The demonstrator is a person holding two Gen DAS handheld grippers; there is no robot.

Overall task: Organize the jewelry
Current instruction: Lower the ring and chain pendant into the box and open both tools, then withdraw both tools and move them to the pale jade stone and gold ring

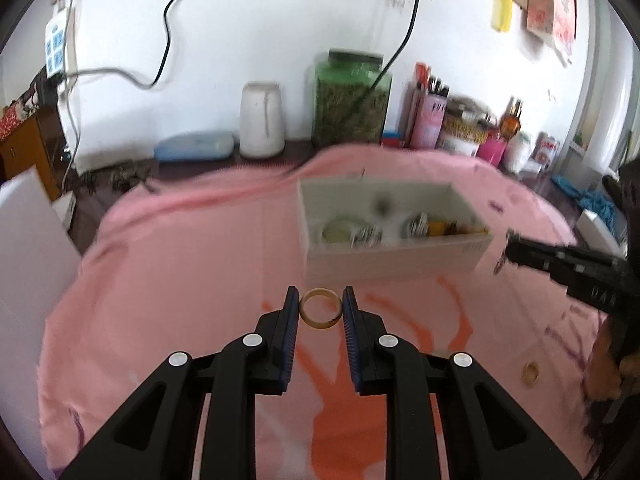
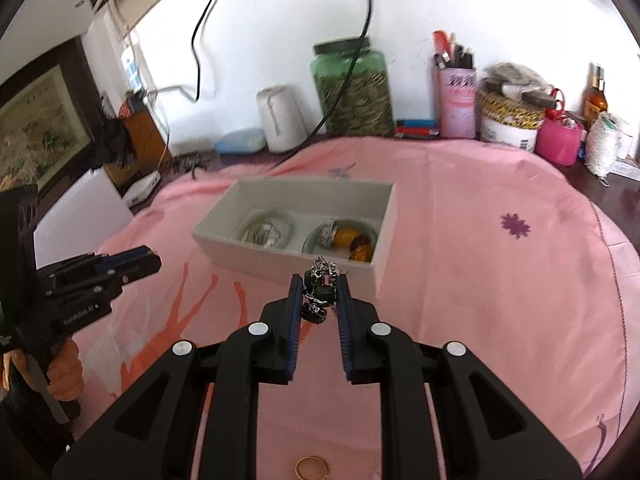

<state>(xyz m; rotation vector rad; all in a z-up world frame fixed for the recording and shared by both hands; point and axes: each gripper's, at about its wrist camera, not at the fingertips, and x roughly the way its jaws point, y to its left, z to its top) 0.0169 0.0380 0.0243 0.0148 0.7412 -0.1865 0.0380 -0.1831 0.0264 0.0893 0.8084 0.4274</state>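
My left gripper (image 1: 321, 307) is shut on a tan bangle (image 1: 321, 314) and holds it above the pink cloth, in front of the white box (image 1: 394, 258). My right gripper (image 2: 320, 290) is shut on a dark green and silver bracelet (image 2: 321, 292), just before the near wall of the white box (image 2: 288, 258). The box holds two round dishes with several silver and amber pieces. A gold ring (image 2: 312, 469) lies on the cloth under my right gripper; it also shows in the left wrist view (image 1: 531, 372). The right gripper (image 1: 540, 258) shows at the right of the left view.
A pink cloth (image 2: 480, 280) covers the round table. Behind it stand a green jar (image 2: 352, 88), a white jug (image 2: 282, 118), a pink pen holder (image 2: 456, 98), a bucket (image 2: 510, 120) and a pink basket (image 2: 558, 142). A white board (image 1: 28, 260) stands at the left.
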